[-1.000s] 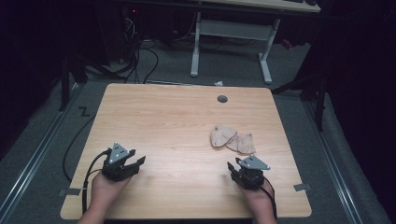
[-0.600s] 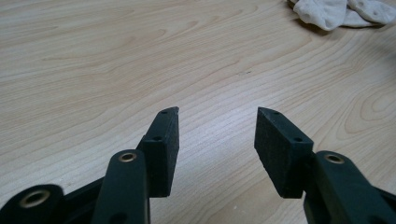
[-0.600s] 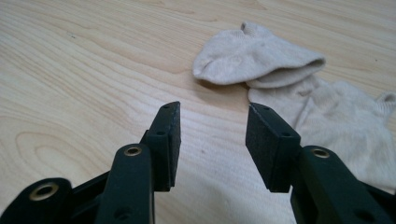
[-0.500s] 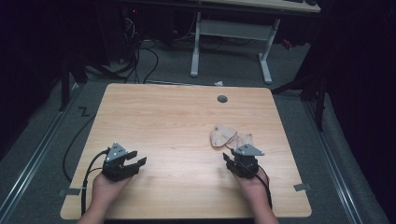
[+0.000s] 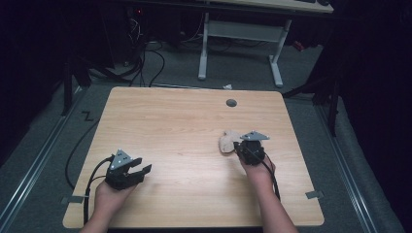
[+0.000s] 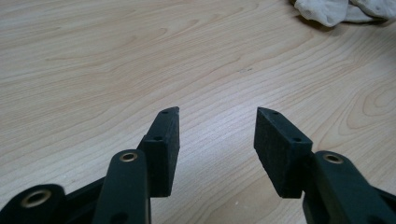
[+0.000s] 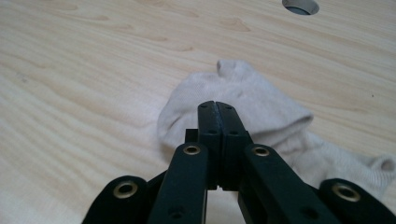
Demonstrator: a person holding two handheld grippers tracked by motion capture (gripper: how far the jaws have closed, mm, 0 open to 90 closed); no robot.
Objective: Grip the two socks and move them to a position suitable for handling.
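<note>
The right gripper (image 7: pixel 218 106) has just been closing; its black jaws are now pressed together with nothing between them, their tips above a pale sock (image 7: pixel 243 112) lying on the worktop (image 7: pixel 93 70). Whether the tips touch the sock I cannot tell. The high view shows this gripper (image 5: pixel 239 145) just beside the sock (image 5: pixel 226 142), partly covering it. The left gripper (image 6: pixel 217 116) is spread over bare wood; its view cuts the sock (image 6: pixel 336 9) off at the top edge.
</note>
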